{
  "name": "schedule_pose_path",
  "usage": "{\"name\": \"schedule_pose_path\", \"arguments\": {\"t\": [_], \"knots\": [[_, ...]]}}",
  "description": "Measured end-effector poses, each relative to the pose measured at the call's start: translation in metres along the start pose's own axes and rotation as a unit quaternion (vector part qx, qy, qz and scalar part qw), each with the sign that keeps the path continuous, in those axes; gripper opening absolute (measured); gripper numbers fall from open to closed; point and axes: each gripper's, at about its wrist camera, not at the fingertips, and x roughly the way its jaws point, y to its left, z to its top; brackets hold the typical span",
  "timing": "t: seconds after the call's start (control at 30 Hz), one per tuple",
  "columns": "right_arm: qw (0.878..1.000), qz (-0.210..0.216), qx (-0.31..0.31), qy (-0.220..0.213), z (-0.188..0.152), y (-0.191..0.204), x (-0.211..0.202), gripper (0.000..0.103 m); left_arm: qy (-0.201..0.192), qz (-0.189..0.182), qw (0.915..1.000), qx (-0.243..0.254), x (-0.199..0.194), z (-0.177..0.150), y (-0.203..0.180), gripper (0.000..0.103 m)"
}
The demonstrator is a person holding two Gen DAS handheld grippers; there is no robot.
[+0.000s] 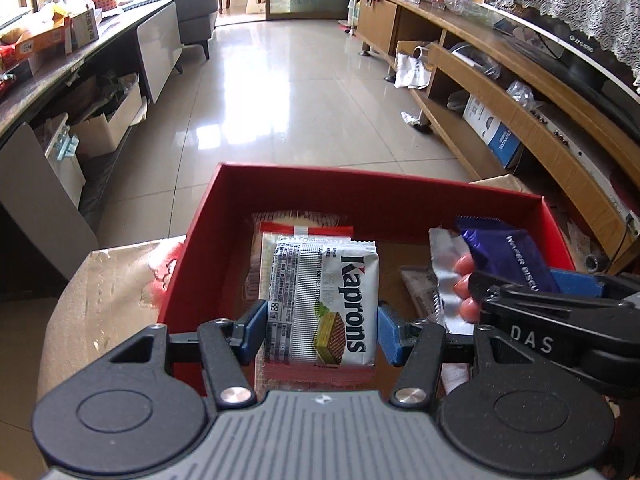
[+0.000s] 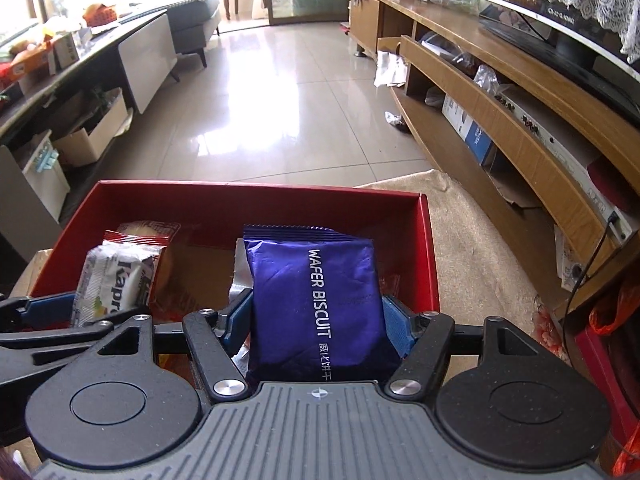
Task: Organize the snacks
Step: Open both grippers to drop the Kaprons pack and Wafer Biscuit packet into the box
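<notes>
Because both packs are light, crinkly foil pouches with brittle wafers inside, they look best held by their long side edges with only mild pressure, and the slick film could slide if the hold loosens. The left gripper (image 1: 321, 330) is closed on the white wafer pack (image 1: 320, 304), its blue pads pressing the pack's two sides near the near end; the pack is white and silver with dark lettering and a picture of a layered wafer, and it hangs over the left half of the red box (image 1: 384, 178). The right gripper (image 2: 317, 326) is clamped the same way on the purple biscuit pack (image 2: 316, 304), a glossy, puffy pouch with white lettering and a crimped far seam, held over the right half of the box. Under them, on the box floor, lie a red-edged packet (image 1: 306, 229) toward the far wall and a silver wrapper (image 1: 446, 276) near the right side. The box sits on a cloth-covered surface (image 2: 472, 248).
</notes>
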Motion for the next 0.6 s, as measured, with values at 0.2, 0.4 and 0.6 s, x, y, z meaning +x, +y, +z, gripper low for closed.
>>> {"name": "schedule_pose_path", "arguments": {"t": [0.2,0.4,0.6], "knots": [[1.0,-0.002,0.003,-0.003,0.003,0.0,-0.005,0.077,-0.006,-0.002,1.0,-0.003,-0.007,0.002,0.001,0.054],[1.0,-0.001,0.008,-0.013,0.006,-0.003,-0.012,0.081,-0.015,-0.003,0.9998,-0.012,-0.016,0.005,0.005,0.059],[1.0,0.009,0.018,-0.013,0.007,-0.007,-0.012,0.083,-0.018,-0.006,0.9996,-0.021,-0.019,0.006,0.009,0.059]]}}
